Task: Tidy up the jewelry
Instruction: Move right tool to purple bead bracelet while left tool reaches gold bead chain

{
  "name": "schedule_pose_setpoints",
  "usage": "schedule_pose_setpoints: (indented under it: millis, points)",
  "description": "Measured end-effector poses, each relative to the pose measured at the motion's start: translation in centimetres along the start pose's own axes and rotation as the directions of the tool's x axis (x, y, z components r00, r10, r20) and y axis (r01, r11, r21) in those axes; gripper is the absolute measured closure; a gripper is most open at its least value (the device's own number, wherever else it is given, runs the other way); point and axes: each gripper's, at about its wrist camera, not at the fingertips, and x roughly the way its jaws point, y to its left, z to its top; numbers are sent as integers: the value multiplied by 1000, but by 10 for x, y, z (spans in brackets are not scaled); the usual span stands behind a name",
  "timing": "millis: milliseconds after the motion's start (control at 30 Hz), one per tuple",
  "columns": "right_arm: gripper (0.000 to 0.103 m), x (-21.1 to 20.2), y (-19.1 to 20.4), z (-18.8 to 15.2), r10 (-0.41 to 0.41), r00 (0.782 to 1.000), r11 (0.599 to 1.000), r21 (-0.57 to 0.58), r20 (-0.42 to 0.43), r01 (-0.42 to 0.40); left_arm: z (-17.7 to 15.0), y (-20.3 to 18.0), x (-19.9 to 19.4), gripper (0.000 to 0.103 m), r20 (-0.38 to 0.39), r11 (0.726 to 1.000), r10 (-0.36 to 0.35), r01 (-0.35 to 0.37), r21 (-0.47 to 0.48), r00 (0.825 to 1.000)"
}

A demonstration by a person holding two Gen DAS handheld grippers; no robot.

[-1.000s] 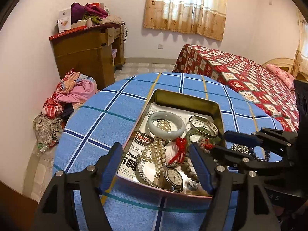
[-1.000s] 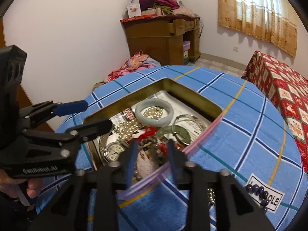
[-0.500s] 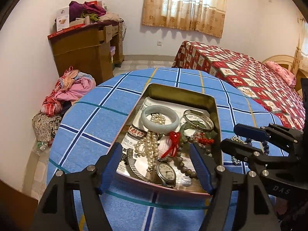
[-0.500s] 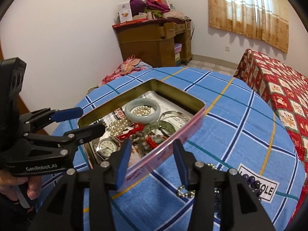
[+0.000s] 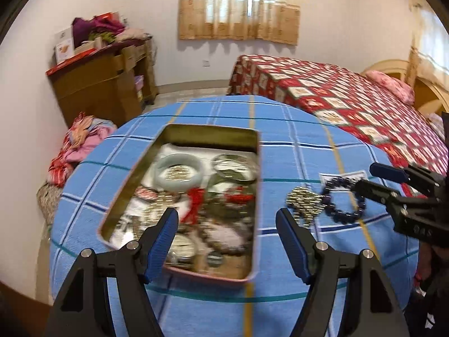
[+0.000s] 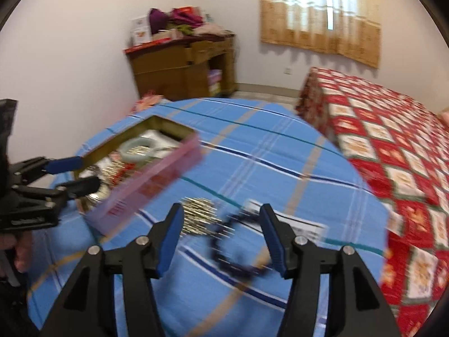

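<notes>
Daylight glows through the curtained window (image 5: 238,14), blown out white behind the cloth, and lights the room evenly. Both views are smeared by motion blur; the fisheye bends edges and leaves dark corners.

Right tool (image 6: 221,236) opening over dark bead bracelet (image 6: 235,255), pads clear.

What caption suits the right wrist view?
Right claw, opening, above dark bead bracelet lying on blue checked tablecloth, beside pink jewelry tin.

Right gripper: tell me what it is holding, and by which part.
Nothing. The right gripper is opening, its blue pads apart above the dark beaded bracelet lying on the blue checked tablecloth; no pad touches it.
</notes>
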Motion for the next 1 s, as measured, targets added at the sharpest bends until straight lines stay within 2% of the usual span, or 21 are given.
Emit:
schedule_pose_setpoints:
  millis: [200,367,767,833,933,1000]
  points:
    - [44,6,-35,-8,-66,997,994,82,-31,68,3,-41,10,31,-13,996,-27,28,89,1000]
    - [44,19,-36,-9,-74,995,995,64,-68,79,5,-66,24,31,-38,989,-52,57,135,998]
    - [44,37,-30,-11,-90,989,995,28,-117,94,5,-77,46,31,-84,987,-72,83,137,994]
    - [50,42,-29,-12,-93,986,995,19,-135,96,5,-78,47,31,-86,986,-75,86,139,993]
    - [52,44,-29,-12,-95,985,995,15,-147,98,5,-79,50,31,-93,986,-76,89,142,993]
    - [62,45,-27,-13,-104,983,994,0,-154,106,4,-79,51,31,-97,986,-77,90,142,992]
